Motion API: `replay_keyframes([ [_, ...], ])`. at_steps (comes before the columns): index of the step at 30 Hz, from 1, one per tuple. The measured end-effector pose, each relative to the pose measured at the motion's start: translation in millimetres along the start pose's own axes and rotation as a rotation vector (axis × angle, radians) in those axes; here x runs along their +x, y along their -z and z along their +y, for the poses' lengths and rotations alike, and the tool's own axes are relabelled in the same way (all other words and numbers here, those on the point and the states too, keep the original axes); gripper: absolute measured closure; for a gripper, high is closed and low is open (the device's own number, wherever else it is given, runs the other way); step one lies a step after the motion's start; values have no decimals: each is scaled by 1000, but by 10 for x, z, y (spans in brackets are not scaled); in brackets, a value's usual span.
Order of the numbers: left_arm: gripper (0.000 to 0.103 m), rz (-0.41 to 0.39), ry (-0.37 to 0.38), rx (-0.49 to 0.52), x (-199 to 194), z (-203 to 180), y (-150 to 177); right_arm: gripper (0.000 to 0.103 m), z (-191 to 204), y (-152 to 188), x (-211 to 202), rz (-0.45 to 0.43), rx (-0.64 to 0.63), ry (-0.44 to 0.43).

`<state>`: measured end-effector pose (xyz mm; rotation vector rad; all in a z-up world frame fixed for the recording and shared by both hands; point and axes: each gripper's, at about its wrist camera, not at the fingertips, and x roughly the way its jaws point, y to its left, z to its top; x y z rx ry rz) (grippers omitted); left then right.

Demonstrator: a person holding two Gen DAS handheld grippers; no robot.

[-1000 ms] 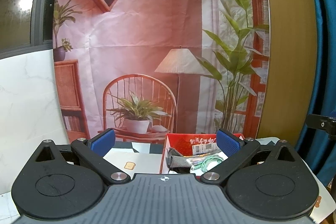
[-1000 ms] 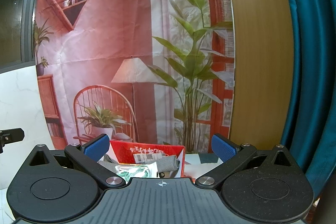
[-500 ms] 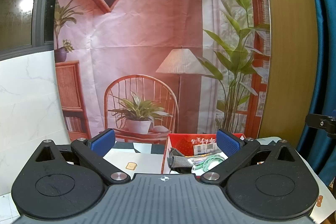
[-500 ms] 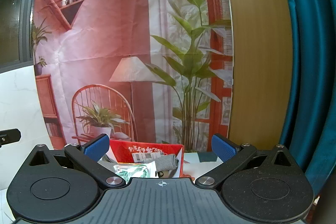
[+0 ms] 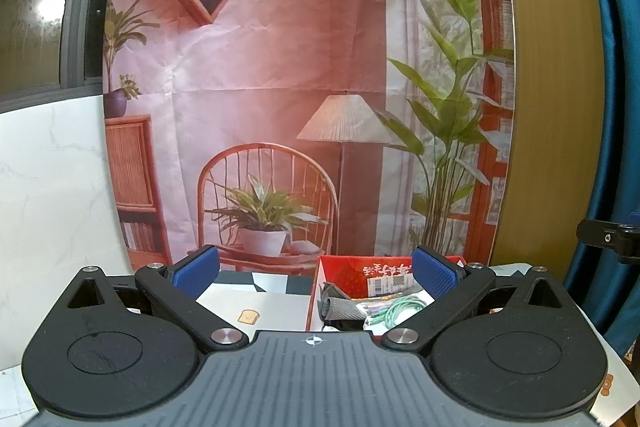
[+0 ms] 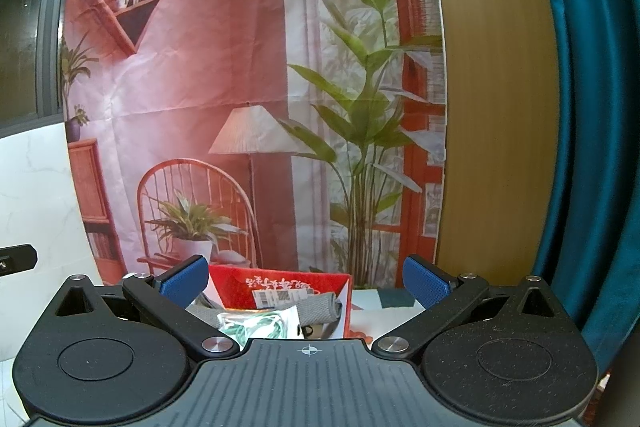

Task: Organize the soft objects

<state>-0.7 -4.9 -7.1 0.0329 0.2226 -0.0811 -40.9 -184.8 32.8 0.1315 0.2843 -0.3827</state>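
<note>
Red box (image 5: 352,269) ahead; both grippers level, jaws apart.

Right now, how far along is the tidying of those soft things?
Some looks done: a grey cloth and a bag with green cord already lie in the red box. Nothing is in hand: the left claw and right claw are both open and empty, held level behind the box. What is left I cannot tell; the table shows no loose soft things from here.
</note>
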Motion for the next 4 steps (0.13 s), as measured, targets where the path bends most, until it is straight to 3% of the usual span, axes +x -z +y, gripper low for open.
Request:
replay_keyframes([
  [4,0,3,4,-4,7,-1,0,0,4,22,19,2,0,0],
])
